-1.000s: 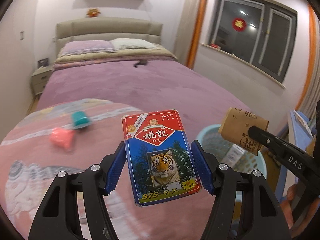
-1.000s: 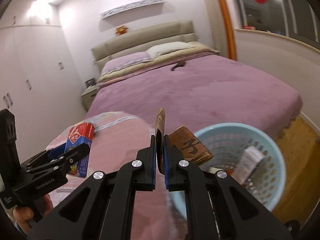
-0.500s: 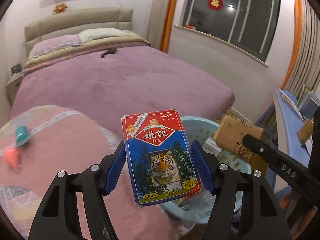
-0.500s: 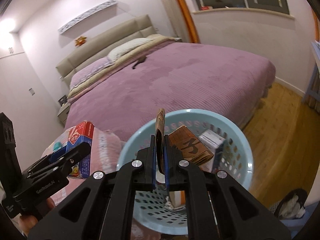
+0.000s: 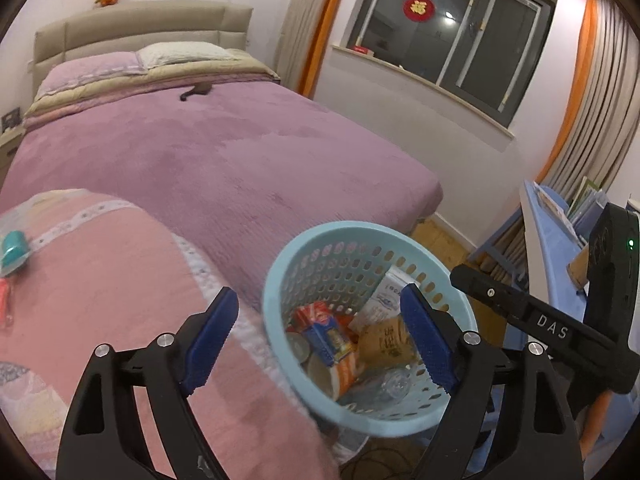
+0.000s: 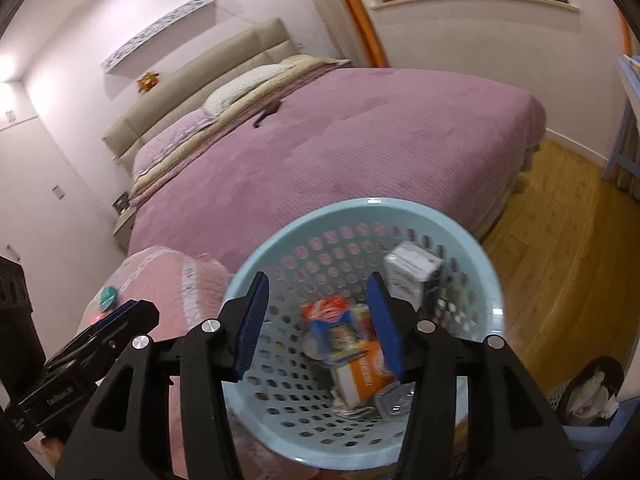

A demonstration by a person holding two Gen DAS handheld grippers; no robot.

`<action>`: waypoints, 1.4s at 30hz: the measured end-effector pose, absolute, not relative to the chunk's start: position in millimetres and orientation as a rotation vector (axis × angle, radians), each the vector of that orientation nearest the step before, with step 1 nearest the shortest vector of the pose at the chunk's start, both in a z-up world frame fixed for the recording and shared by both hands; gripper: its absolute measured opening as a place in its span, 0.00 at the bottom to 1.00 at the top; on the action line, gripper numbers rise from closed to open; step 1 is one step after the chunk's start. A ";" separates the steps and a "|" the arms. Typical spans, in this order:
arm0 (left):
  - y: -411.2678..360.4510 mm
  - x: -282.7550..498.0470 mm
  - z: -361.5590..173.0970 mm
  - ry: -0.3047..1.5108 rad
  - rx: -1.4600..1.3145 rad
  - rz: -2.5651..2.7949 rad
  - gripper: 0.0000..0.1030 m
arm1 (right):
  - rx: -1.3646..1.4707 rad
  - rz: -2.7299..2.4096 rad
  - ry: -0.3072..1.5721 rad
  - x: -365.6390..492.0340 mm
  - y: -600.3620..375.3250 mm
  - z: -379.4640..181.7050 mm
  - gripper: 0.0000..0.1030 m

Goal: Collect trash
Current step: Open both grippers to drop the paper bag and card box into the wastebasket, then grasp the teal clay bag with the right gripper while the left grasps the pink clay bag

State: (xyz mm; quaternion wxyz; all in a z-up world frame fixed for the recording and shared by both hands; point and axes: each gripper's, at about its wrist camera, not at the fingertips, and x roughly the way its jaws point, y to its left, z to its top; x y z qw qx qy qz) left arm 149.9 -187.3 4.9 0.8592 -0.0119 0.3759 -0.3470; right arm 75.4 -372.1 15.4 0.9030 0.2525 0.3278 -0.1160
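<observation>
Now over the light-blue perforated basket, both grippers. Left gripper: jaws spread wide, just been opening, nothing between the blue pads, only basket and pink quilt seen through the gap. Right gripper: jaws likewise parted, just been opening, empty, blue pads framing the basket's inside.

Down in the basket, near its floor: the blue-and-red card box with the tiger picture, tilted, resting among other trash; the brown paper tube just beside it, toward the basket's right wall. Against the far-right wall, a white carton leaning upright. Below the card box, an orange-and-white packet, and some clear plastic by the near rim. Round metallic lid or can end at the left of the heap; cannot tell which.

Basket standing off the foot corner of the purple bed, touching or just beside the pink quilt; cannot tell which. On the quilt's left edge, a teal object and a pink object, near each other, well apart from the basket. Dark small thing near the pillows at the head edge of the bed. Wooden floor to the right of the basket.
</observation>
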 end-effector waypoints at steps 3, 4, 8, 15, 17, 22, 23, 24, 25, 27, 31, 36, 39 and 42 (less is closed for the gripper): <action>-171.4 149.0 10.7 0.764 -0.042 -0.701 0.79 | 0.488 -0.196 0.666 82.1 -352.4 25.6 0.46; -160.8 148.7 12.9 0.752 -0.048 -0.685 0.79 | 0.472 -0.183 0.664 85.5 -344.1 29.2 0.46; -121.6 150.6 23.1 0.709 -0.070 -0.600 0.79 | 0.417 -0.114 0.656 100.3 -309.1 42.5 0.46; -29.6 168.4 32.5 0.668 -0.140 -0.409 0.79 | 0.321 0.020 0.664 140.4 -236.6 56.7 0.46; -0.8 178.9 31.1 0.677 -0.163 -0.357 0.79 | 0.294 0.050 0.674 154.2 -216.6 58.8 0.46; 48.0 205.3 13.4 0.719 -0.206 -0.259 0.79 | 0.226 0.125 0.689 191.1 -163.5 57.8 0.46; 51.9 211.1 8.6 0.733 -0.203 -0.252 0.79 | 0.216 0.133 0.693 196.5 -156.5 56.8 0.46; 54.7 217.5 2.4 0.751 -0.195 -0.252 0.79 | 0.205 0.150 0.700 205.7 -147.2 55.0 0.46; 53.8 226.8 -5.7 0.780 -0.177 -0.264 0.79 | 0.201 0.161 0.705 211.1 -142.1 53.3 0.46; 49.8 239.7 -16.4 0.809 -0.130 -0.255 0.79 | 0.187 0.182 0.714 225.7 -129.5 49.7 0.46; 50.4 256.6 -30.0 0.840 -0.094 -0.230 0.79 | 0.174 0.228 0.736 253.6 -105.9 45.6 0.46; 44.0 263.5 -35.1 0.840 0.004 -0.231 0.73 | 0.144 0.260 0.768 281.9 -82.6 35.6 0.46; 44.6 268.4 -39.4 0.867 0.028 -0.258 0.55 | 0.135 0.276 0.783 295.0 -72.0 30.7 0.46; 53.0 263.5 -38.0 0.864 0.010 -0.274 0.53 | 0.134 0.291 0.798 304.9 -62.6 24.3 0.46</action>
